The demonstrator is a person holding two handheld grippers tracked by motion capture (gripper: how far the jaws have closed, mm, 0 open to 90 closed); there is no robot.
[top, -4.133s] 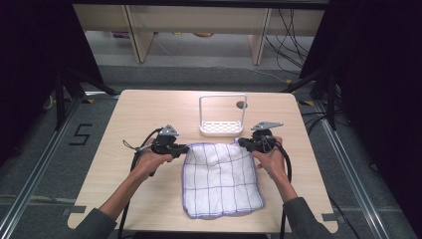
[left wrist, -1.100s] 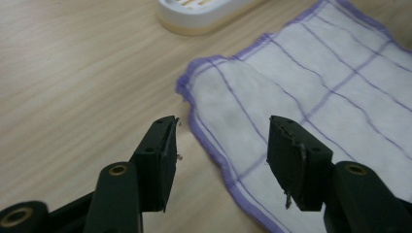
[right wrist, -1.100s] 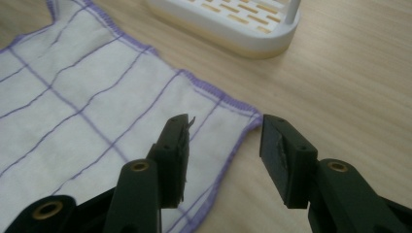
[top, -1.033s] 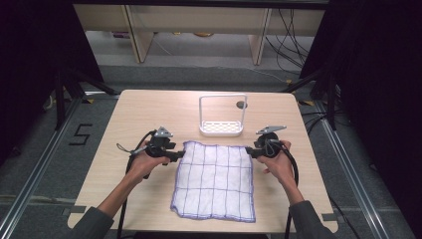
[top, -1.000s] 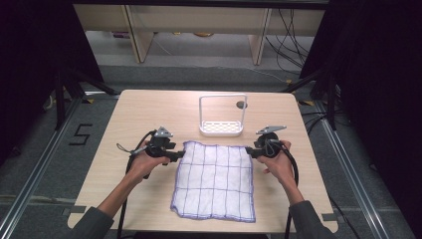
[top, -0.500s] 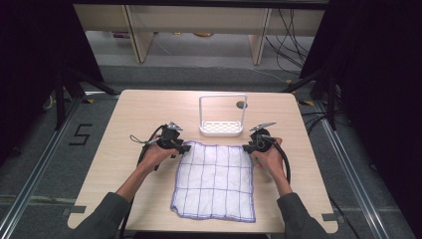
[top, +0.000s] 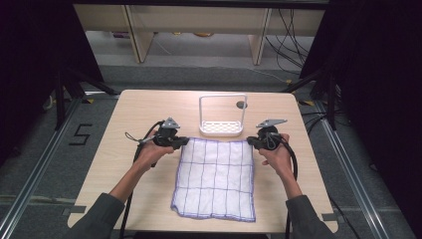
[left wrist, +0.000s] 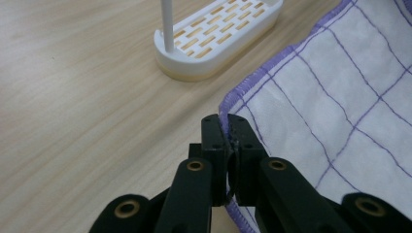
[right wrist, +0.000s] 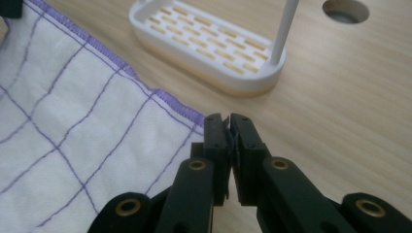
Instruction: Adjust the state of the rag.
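While both far corners are pinched, the cloth [top: 216, 177] lies flat on the worktop [top: 129, 114], spread toward the person, its far edge just in front of the white rack [top: 222, 117]. Left gripper [top: 175, 141] has just been closing and in the left gripper view its jaws are clamped on the purple hem at the far left corner, cloth [left wrist: 330, 97] between the pads. Right gripper [top: 253, 142] likewise has just been closing; in the right gripper view its jaws sit together at the far right corner with a sliver of hem [right wrist: 170, 102] caught in them, a thin bite.

Handling, judged: white checked dishcloth, thin, soft, very light, no stiffness at all. It will sag and drape once lifted, and the loose near edge will drag on the wood. The stitched hem is the thickest, grippiest part, so corners on the hem are the right hold, and both grips are there. The right one looks shallow and could slip if pulled hard. Keep the two corners apart and level so the cloth stays taut. The rack is near, just beyond the far edge; lift clear of it.
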